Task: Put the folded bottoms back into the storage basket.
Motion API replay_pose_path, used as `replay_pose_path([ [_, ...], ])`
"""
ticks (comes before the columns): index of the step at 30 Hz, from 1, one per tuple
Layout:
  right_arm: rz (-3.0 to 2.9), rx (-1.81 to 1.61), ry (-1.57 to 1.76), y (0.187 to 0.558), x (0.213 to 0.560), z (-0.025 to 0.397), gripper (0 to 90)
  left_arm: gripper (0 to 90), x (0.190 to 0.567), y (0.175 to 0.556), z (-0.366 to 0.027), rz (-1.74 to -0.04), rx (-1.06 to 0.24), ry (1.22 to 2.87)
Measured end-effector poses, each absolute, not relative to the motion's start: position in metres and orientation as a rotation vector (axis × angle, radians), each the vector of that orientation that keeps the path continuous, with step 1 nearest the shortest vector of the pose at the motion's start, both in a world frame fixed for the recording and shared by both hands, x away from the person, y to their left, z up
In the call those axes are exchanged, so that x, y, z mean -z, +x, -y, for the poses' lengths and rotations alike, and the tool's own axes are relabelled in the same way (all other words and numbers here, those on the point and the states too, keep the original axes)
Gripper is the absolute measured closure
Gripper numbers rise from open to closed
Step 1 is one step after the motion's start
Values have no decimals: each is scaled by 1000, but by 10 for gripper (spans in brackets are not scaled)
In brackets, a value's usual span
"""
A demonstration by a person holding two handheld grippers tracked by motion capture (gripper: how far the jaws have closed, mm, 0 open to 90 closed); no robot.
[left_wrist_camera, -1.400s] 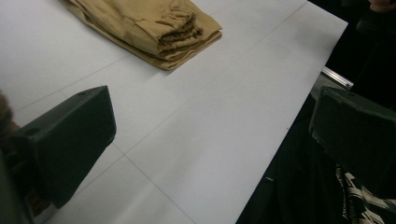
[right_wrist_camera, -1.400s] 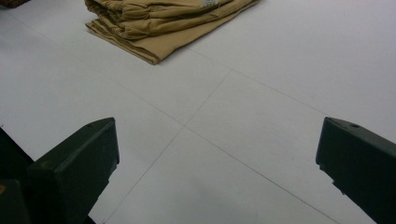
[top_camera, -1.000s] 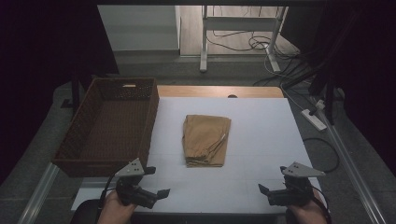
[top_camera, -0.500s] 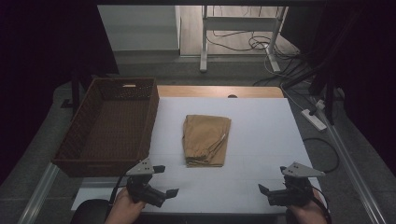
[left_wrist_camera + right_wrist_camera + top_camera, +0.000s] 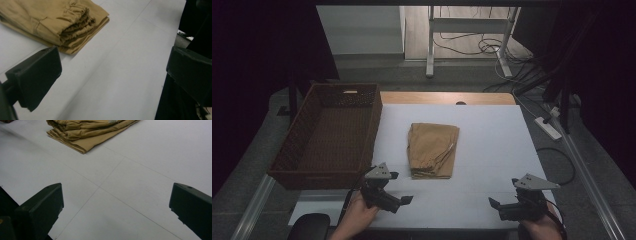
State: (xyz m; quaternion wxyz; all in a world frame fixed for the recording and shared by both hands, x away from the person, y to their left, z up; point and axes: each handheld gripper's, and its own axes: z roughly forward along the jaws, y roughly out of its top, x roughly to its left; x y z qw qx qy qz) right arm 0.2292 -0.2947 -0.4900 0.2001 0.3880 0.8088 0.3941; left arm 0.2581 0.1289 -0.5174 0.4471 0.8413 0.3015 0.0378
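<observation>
Lengthwise, folded trousers (image 5: 432, 149) point away, waistband seemingly nearest.

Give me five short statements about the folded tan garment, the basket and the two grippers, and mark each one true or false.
1. The folded tan garment lies on the white table top, outside the basket. True.
2. The wicker basket stands to the right of the garment in the high view. False: it stands to its left, at the table's left edge.
3. The left gripper is clamped on the garment. False: its jaws are spread and it is apart from the cloth, just short of its near edge.
4. The right gripper has its jaws open over bare table. True.
5. A second garment lies inside the basket. False: no cloth shows in the basket.
</observation>
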Motion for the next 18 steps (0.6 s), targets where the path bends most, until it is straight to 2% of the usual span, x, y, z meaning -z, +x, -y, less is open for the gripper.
replay_pose_path([
  [8,-2262,-1104,1085,229,490,295,2,0,517,281,-116,-764,-126,2108],
  [18,-2260,-1120,1092,229,490,297,2,7,517,312,-108,-834,-114,2037],
])
